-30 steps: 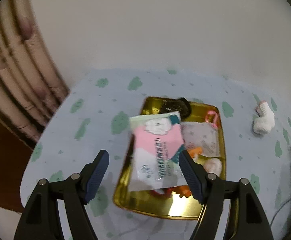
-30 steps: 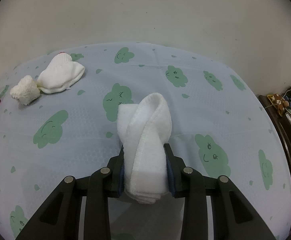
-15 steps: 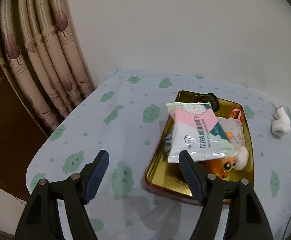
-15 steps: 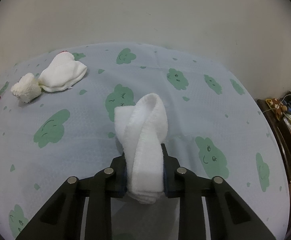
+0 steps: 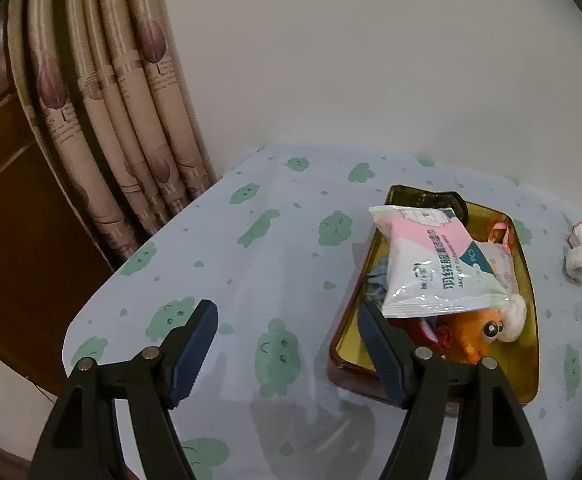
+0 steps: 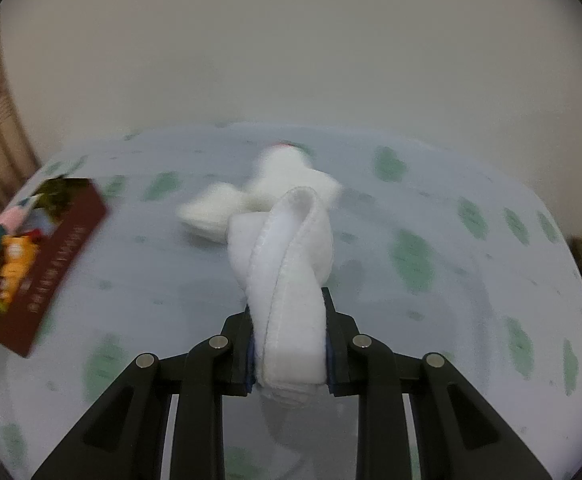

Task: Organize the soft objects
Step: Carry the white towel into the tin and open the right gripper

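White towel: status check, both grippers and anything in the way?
Right gripper shut on the folded white towel. Left gripper open, empty, beside the gold tray. White socks lie on the table ahead.

The towel is white fluffy cloth with a stitched hem. The tray is glossy gold metal. The wipes pack is shiny plastic film. The tablecloth looks smooth and matt.
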The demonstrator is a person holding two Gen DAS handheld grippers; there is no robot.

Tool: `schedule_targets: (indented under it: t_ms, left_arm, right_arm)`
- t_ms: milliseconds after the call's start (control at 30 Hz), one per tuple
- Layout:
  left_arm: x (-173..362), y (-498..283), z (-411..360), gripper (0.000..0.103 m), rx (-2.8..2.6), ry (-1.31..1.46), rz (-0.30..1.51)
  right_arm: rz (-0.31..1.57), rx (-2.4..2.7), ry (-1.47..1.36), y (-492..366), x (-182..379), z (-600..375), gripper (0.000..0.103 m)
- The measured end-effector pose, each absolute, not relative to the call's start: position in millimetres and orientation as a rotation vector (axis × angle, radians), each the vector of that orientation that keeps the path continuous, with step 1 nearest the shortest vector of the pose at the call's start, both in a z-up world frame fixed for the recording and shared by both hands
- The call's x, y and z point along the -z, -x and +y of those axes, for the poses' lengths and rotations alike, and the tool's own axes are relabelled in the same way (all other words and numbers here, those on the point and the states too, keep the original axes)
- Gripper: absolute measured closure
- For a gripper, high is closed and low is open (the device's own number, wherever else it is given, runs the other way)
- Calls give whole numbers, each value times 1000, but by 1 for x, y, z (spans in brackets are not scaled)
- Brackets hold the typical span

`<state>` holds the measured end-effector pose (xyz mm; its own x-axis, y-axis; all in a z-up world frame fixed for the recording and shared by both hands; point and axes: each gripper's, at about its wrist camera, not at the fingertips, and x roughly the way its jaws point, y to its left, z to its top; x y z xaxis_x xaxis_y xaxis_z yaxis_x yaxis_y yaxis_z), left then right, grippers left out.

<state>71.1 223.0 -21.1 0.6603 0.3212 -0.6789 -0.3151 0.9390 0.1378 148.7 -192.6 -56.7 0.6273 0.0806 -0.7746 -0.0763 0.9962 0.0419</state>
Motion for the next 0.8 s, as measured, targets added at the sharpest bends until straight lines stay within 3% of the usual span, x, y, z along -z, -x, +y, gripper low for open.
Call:
schedule_targets:
  t_ms: [367, 800]
  left_arm:
    - [18, -64, 246, 29, -386, 100, 751]
    - [23, -65, 266, 29, -414, 202, 777]
  right_arm:
    - [855, -369, 115, -173, 34, -40, 80]
    - [903, -442, 214, -218, 51, 56, 79]
